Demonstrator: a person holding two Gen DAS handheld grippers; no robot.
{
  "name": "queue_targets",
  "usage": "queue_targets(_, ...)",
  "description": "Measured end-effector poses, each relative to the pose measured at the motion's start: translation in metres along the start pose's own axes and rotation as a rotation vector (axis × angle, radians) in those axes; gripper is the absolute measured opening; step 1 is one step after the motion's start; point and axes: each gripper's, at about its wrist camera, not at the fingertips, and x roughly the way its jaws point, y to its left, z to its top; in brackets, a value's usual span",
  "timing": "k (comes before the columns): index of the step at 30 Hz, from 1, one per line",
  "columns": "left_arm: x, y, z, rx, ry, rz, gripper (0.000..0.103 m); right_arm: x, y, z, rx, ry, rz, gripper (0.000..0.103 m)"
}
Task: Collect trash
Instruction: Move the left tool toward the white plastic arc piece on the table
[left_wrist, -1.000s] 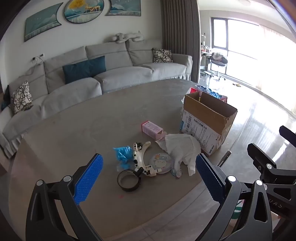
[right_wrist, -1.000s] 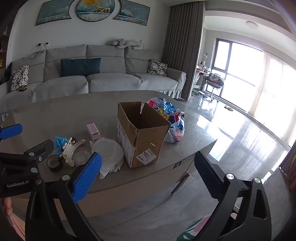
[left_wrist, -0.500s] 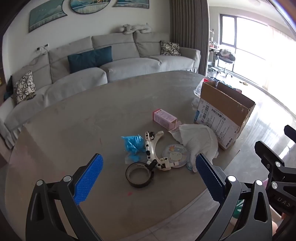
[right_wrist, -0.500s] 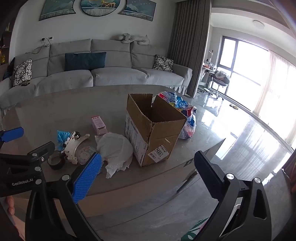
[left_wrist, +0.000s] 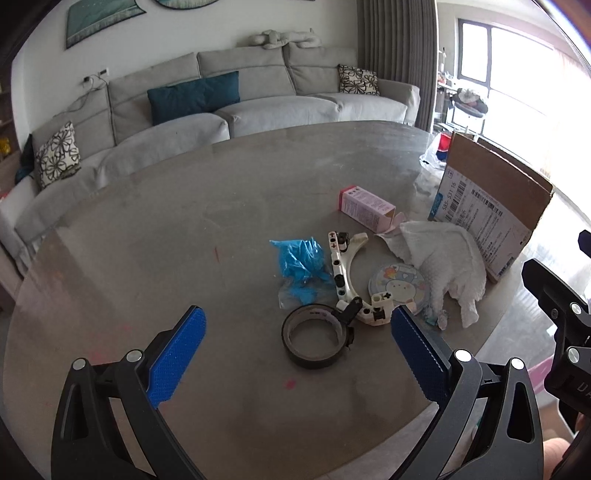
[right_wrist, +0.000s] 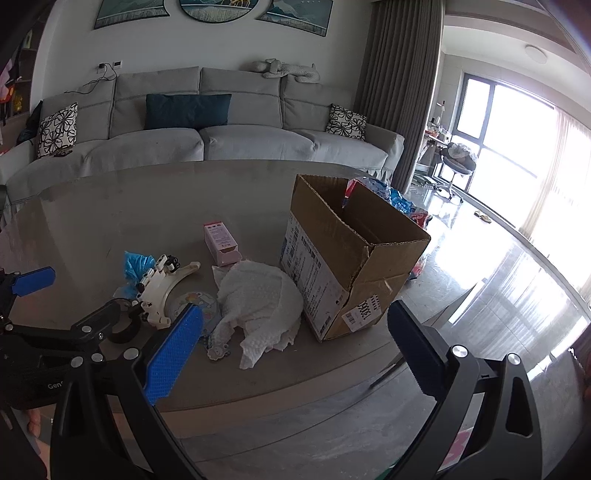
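The left gripper (left_wrist: 297, 363) is seen at the bottom of the frame with its blue-padded jaws spread wide and nothing between them. Just above the gap, a roll of dark tape (left_wrist: 314, 339) lies flat on the grey table (left_wrist: 155, 236). A white curved plastic piece (left_wrist: 345, 275) touches the roll at its upper right, with a crumpled blue bag (left_wrist: 301, 266) to its left and a round cartoon-printed disc (left_wrist: 399, 284) to its right. A crumpled white paper towel (left_wrist: 447, 262) partly covers the disc. A pink carton (left_wrist: 365, 208) lies above it, and a cardboard box (left_wrist: 495, 199) stands at the right edge. Part of the right gripper (left_wrist: 561, 306) is visible at lower right.
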Motion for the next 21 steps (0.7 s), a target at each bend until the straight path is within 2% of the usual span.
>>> queue_targets(5, 0.024, -0.002, 0.002, -0.015, 0.029, -0.011, 0.100, 0.007, 0.003, 0.000, -0.015, -0.003, -0.002, 0.099)
queue_targets(11, 0.045, -0.014, 0.019, -0.002, 0.046, -0.021, 0.100, 0.019, 0.004, 0.002, -0.020, 0.001, 0.001, 0.099)
queue_targets(21, 0.065, -0.017, 0.030, -0.022, 0.069, -0.031, 0.100, 0.031, 0.002, 0.003, -0.013, 0.004, 0.000, 0.099)
